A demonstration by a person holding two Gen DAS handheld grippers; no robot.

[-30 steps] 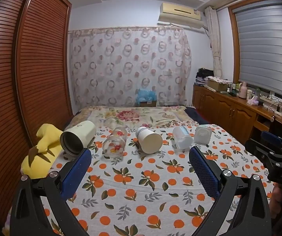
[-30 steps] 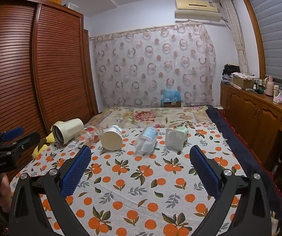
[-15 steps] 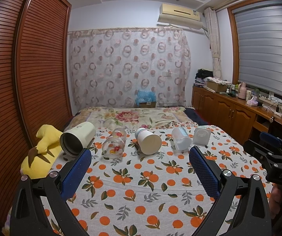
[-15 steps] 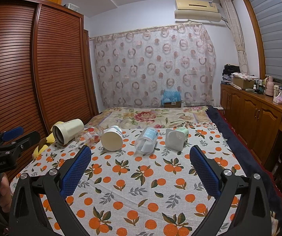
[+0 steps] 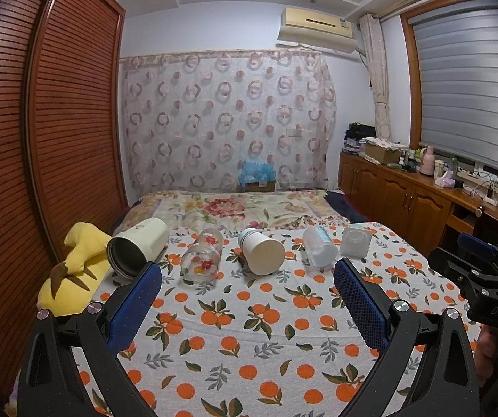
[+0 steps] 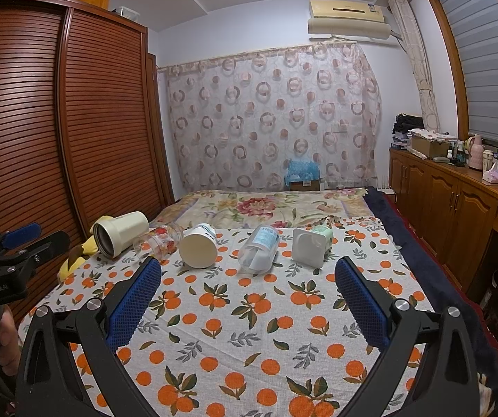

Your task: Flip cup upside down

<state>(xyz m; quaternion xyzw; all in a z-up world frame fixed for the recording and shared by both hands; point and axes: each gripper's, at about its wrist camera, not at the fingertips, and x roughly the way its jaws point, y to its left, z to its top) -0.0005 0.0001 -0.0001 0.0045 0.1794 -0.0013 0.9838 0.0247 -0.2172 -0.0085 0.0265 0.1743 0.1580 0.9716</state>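
Note:
Several cups lie on their sides in a row across the orange-print cloth (image 5: 249, 333): a cream steel-lined mug (image 5: 137, 248) (image 6: 118, 231), a clear printed glass (image 5: 203, 260) (image 6: 160, 239), a white paper cup (image 5: 261, 251) (image 6: 199, 246), a clear plastic cup (image 5: 318, 249) (image 6: 259, 248) and a square white-and-green cup (image 5: 354, 241) (image 6: 311, 245). My left gripper (image 5: 247, 295) is open and empty, short of the row. My right gripper (image 6: 247, 295) is open and empty, also short of it.
A yellow plush toy (image 5: 75, 271) lies at the bed's left edge by the wooden wardrobe (image 5: 40, 139). A wooden cabinet (image 6: 457, 208) with clutter runs along the right. A floral blanket (image 5: 235, 208) covers the far bed.
The left wrist view has shifted slightly, so the cups sit a little higher and farther. The right wrist view is almost unchanged. Both grippers stay open.

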